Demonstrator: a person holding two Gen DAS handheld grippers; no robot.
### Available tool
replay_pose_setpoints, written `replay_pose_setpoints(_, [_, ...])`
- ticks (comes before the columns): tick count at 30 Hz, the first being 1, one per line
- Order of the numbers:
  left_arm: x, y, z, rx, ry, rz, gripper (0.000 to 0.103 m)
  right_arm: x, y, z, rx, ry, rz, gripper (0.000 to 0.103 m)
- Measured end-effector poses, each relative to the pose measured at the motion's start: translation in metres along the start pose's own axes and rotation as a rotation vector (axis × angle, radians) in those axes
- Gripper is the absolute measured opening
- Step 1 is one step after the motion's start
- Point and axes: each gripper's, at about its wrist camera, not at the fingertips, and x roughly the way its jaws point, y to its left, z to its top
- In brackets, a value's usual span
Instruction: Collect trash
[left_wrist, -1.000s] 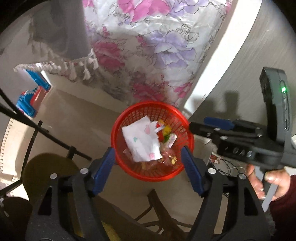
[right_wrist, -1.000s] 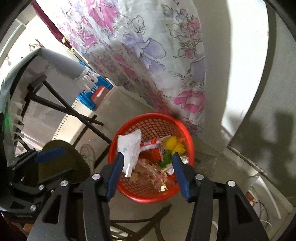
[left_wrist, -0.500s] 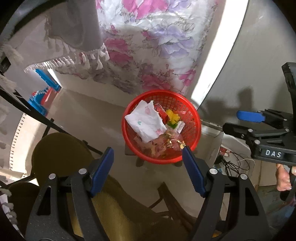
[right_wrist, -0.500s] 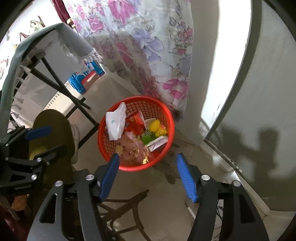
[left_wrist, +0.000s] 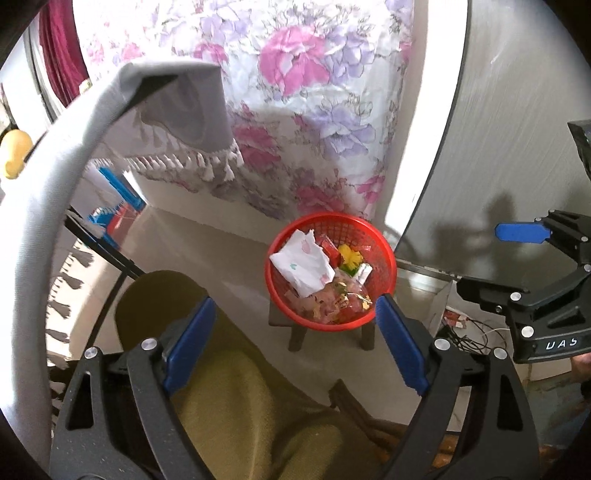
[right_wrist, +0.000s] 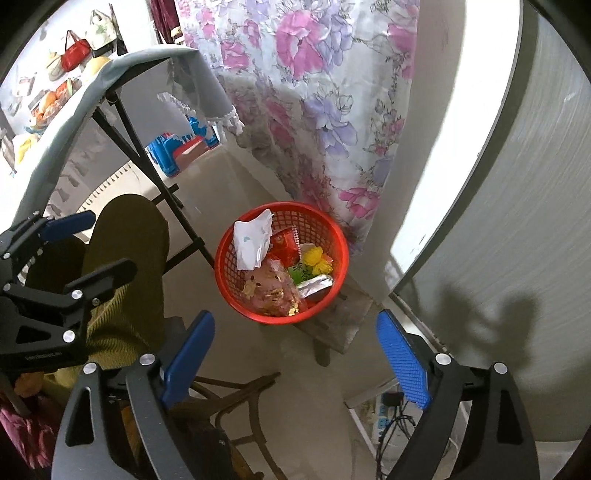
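The round red plastic mesh basket (left_wrist: 331, 271) sits on a small low stool beside the hem of the pink-and-lilac flowered curtain (left_wrist: 303, 92), and it holds the collected trash: a crumpled white tissue with small prints (left_wrist: 303, 264) toward the basket's side nearest the grey fringed tablecloth (left_wrist: 177, 122), a yellow crumpled wrapper (right_wrist: 318, 260) and a silver foil packet (right_wrist: 314, 285) toward the curtain side, and a clear pinkish bag of snack scraps (right_wrist: 275, 291) at the near rim.

Both tongs hover above the basket and well apart from it. The left tongs (left_wrist: 291, 341) have just been opening and stand wide with nothing between the blue pads. The right tongs (right_wrist: 295, 356) have also just been opening, and they too are spread and empty.

My reading is that a drop into the basket is finished and the step in hand is the retreat. To do it well, both tongs should stay spread and rise straight off the basket, so no pad snags the tissue that pokes above the rim. The stool looks light, so a knock to the rim could tip everything out. Swing clear of the tablecloth fringe when heading for the surface for the next piece.
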Motion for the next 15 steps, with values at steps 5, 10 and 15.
replay_pose_setpoints(5, [-0.0059, -0.0003, -0.0002, 0.006, -0.019, 0.012, 0.085, 0.0021, 0.0009, 0.0001, 0.002, 0.006, 0.006, 0.088])
replay_pose_setpoints(10, [-0.0058, 0.0005, -0.0003, -0.005, -0.019, 0.008, 0.086, 0.0065, 0.0037, -0.0017, 0.003, 0.017, 0.015, 0.088])
replay_pose_setpoints(15, [-0.0064, -0.0002, -0.0004, -0.001, -0.023, 0.016, 0.089, 0.0069, 0.0043, -0.0028, 0.006, 0.016, 0.015, 0.088])
